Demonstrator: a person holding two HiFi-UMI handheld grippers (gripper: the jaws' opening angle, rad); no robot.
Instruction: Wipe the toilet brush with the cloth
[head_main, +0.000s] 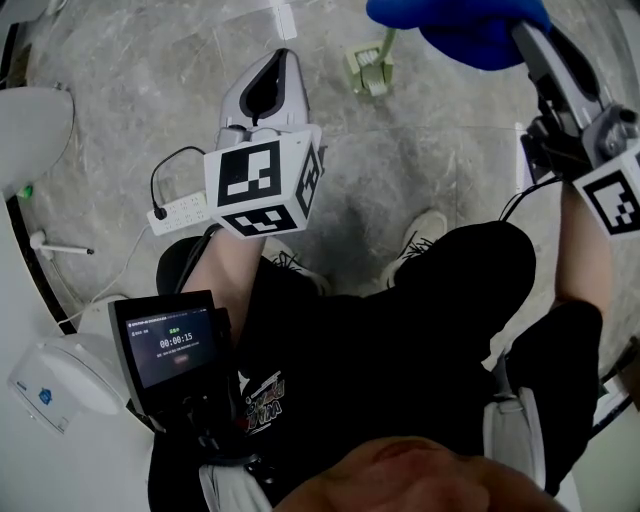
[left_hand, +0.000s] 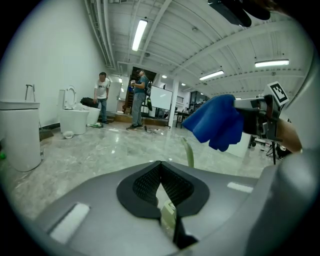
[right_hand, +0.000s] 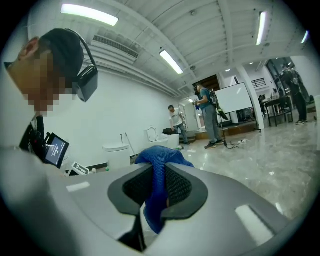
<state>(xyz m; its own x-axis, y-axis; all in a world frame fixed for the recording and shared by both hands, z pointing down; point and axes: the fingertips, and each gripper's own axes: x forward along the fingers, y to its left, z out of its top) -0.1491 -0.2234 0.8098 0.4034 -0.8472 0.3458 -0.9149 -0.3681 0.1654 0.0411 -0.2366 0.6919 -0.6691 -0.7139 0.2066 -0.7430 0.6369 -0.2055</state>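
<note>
Marble floor (head_main: 430, 130): toilet brush (head_main: 368, 68) top hidden by cloth (head_main: 470, 30) clamped in right hand-held gripper (right_hand: 159, 170); left hand-held gripper (left_hand: 159, 164) closed

Glossy grey stone floor (left_hand: 100, 150), white wall (left_hand: 50, 60), ribbed ceiling (left_hand: 190, 30) with strip lights (left_hand: 139, 34), whiteboard (left_hand: 161, 97) behind.

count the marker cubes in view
2: one cube on the left gripper, centre-left in the head view; the other on the right gripper, cut off at that view's right edge. None seems hidden.
</note>
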